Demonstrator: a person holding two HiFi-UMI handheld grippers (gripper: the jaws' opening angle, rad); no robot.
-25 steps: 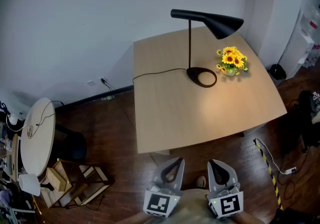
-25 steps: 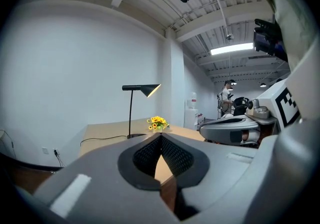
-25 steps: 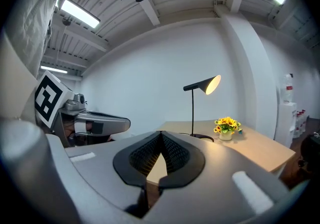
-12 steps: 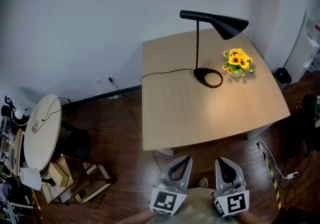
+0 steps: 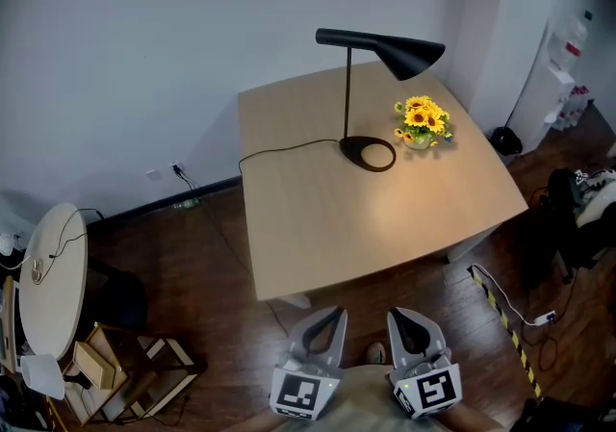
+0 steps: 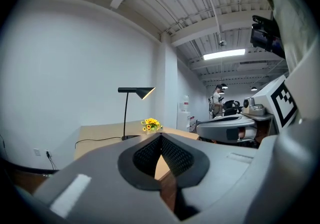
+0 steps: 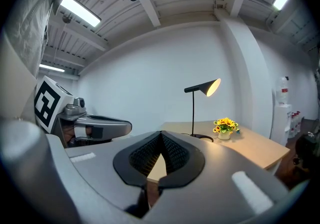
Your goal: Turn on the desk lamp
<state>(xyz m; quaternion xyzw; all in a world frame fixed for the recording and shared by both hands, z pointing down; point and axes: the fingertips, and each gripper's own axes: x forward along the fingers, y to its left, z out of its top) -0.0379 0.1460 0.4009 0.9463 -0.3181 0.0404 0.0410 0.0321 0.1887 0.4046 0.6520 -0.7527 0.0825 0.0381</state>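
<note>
Lamp (image 5: pixel 399 53) glowing at the table's (image 5: pixel 327 218) far edge, beside flowers (image 5: pixel 420 119).
Left gripper (image 5: pixel 331 312) and right gripper (image 5: pixel 397 314) clenched empty, off the near edge.

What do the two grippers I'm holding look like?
The left gripper and right gripper match: smooth grey shells tapering to a point, black ribbed pads lining a teardrop opening, and a white cube with black square markers at each rear. No cables show.

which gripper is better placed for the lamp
Right, slightly: the lamp points its shade to the right gripper's side. Both it and the left gripper are shut, well short of the table. It looks lit.
</note>
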